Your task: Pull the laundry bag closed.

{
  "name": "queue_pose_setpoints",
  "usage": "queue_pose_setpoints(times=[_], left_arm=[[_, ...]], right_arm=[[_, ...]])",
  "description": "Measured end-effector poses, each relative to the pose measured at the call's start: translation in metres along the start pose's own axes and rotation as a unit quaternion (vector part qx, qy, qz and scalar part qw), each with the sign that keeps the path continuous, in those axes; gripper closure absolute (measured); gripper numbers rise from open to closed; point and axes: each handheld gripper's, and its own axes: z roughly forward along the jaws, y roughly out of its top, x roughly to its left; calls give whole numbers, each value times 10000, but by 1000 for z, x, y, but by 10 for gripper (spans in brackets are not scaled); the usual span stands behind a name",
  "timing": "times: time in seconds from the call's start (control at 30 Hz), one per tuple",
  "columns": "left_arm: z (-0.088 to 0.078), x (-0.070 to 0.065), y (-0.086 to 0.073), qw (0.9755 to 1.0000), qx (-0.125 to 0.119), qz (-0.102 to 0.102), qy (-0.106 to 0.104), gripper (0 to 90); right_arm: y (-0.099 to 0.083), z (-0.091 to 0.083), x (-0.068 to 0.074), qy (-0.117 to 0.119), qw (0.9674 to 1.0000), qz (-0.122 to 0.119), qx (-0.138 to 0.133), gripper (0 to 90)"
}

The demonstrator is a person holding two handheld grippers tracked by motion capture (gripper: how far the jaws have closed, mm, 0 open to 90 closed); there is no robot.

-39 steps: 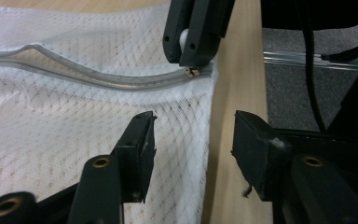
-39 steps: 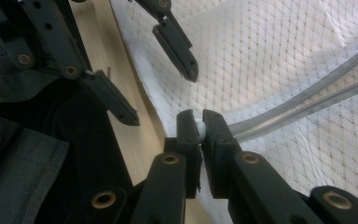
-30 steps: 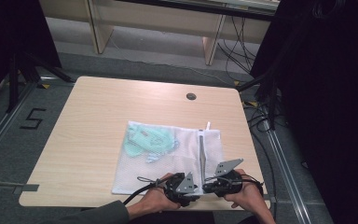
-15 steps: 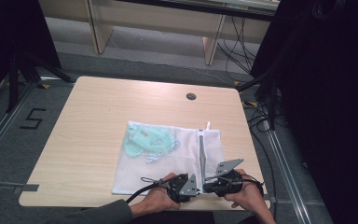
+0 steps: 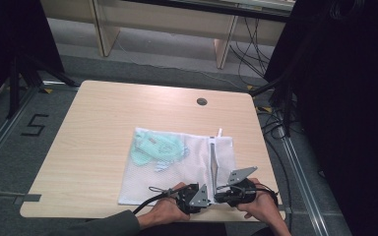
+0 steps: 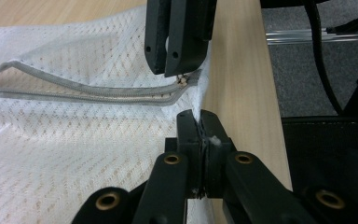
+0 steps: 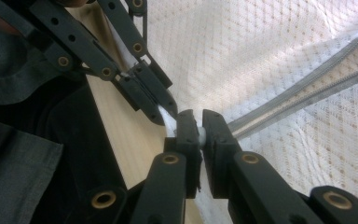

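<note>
Pinching one mesh bag [image 5: 177,167]: two grippers, left gripper [image 5: 203,197], right gripper [image 5: 220,195].

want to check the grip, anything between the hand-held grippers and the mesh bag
Nothing visible. The left hand-held gripper is shut on the white mesh bag edge, and the right hand-held gripper is shut on it by the zipper end.

1. I see a white mesh laundry bag [image 5: 177,169] lying flat on the table, in the lower middle of the high view, its near edge at the table's front edge.
2. Its grey zipper [image 5: 213,162] runs along the right side (partly open, the two tapes spread apart in the left gripper view [image 6: 88,91]).
3. A mint-green garment [image 5: 155,147] shows through the mesh in the bag's upper left part.
4. The bag's near right corner is pinched up off the table.
</note>
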Motion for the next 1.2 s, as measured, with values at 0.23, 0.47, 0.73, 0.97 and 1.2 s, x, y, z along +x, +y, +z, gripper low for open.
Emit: queue_pose_setpoints(times=[0.23, 0.47, 0.73, 0.97, 1.2], left_arm=[[-1, 1, 1, 10000, 20, 80, -4, 886], [0, -1, 0, 10000, -1, -3, -33, 887], [-1, -3, 1, 9999, 65, 125, 0, 888], [-1, -3, 3, 9999, 53, 134, -26, 889], [-1, -3, 3, 9998, 88, 152, -54, 889]], right_arm=[[0, 2, -1, -25, 10000, -23, -12, 865], [1, 2, -3, -26, 10000, 25, 25, 865], [4, 6, -7, 24, 9999, -49, 92, 865], [6, 8, -8, 25, 9998, 57, 196, 865], [7, 12, -8, 116, 9995, 130, 249, 866]])
